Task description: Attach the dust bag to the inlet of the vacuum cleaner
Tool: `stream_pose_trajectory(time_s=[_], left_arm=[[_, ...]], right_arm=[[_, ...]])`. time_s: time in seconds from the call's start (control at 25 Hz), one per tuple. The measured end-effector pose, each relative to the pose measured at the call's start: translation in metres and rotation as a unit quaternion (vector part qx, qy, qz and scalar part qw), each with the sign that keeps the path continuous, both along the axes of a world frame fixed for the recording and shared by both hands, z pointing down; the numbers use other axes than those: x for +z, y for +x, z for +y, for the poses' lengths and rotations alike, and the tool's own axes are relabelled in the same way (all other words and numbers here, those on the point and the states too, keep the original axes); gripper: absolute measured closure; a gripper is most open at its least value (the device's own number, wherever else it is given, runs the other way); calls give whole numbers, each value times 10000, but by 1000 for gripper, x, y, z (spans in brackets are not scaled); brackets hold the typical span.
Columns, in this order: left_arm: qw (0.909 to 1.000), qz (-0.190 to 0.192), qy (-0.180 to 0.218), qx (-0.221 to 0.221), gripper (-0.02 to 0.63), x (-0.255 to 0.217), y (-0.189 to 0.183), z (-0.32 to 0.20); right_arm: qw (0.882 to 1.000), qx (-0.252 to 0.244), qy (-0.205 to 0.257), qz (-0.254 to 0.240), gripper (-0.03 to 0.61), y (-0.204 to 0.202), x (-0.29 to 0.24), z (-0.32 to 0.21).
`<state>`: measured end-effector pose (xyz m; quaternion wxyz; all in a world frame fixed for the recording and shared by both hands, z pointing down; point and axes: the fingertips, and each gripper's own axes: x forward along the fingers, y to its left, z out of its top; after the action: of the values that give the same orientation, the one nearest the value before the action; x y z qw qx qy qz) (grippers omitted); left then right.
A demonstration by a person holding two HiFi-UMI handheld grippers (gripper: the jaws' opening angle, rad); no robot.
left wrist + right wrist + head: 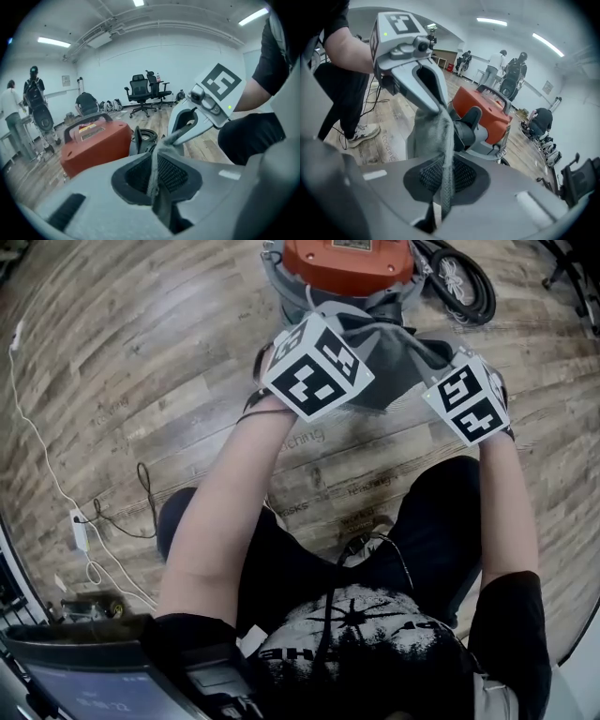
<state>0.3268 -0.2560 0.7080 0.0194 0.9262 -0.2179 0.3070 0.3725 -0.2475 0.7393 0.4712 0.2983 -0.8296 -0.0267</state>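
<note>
The right gripper (440, 199) has its jaws pressed together on a narrow fold of the grey dust bag (436, 136), which rises taut from between the dark mesh pads. At the upper left the left gripper (435, 107), marker cube on top, pinches the upper end of the same cloth, with a bare forearm (347, 51) behind it. Just beyond the cloth stands the vacuum cleaner (487, 112), red-topped with a black handle and a grey base, on the wooden floor (393, 119), while people (506, 70) stand far back under ceiling lights.
</note>
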Motion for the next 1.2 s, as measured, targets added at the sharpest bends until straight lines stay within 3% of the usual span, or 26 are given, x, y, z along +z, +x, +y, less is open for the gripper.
stream_pose_trajectory(time_s=[0.12, 0.28, 0.44, 0.6, 0.76, 0.84, 1.04, 1.2], left_arm=[[9987, -64, -454, -205, 569, 15, -17, 1], [9962, -415, -744, -190, 569, 41, -27, 10], [9975, -462, -514, -129, 570, 38, -23, 8], [9996, -72, -230, -153, 575, 12, -12, 5], [9998, -7, 209, -51, 575, -6, 1, 7], [9997, 21, 232, -51, 575, -5, 0, 8], [9989, -23, -362, -292, 571, 23, -18, 7], [9964, -391, -655, -369, 569, 47, -26, 11]], right_arm=[[9994, -88, 280, -165, 561, -10, -23, -7], [9939, -556, 824, 476, 558, -31, -32, -10], [9951, -486, 783, 353, 560, -25, -27, -6], [9986, -178, 504, -4, 561, -7, -11, 4], [9991, 97, 374, -176, 561, 0, 3, 3], [9992, 115, 362, -158, 561, -1, 3, 1], [9976, -6, 688, -120, 561, -13, -18, -10], [9937, -396, 1009, 299, 558, -32, -29, -13]])
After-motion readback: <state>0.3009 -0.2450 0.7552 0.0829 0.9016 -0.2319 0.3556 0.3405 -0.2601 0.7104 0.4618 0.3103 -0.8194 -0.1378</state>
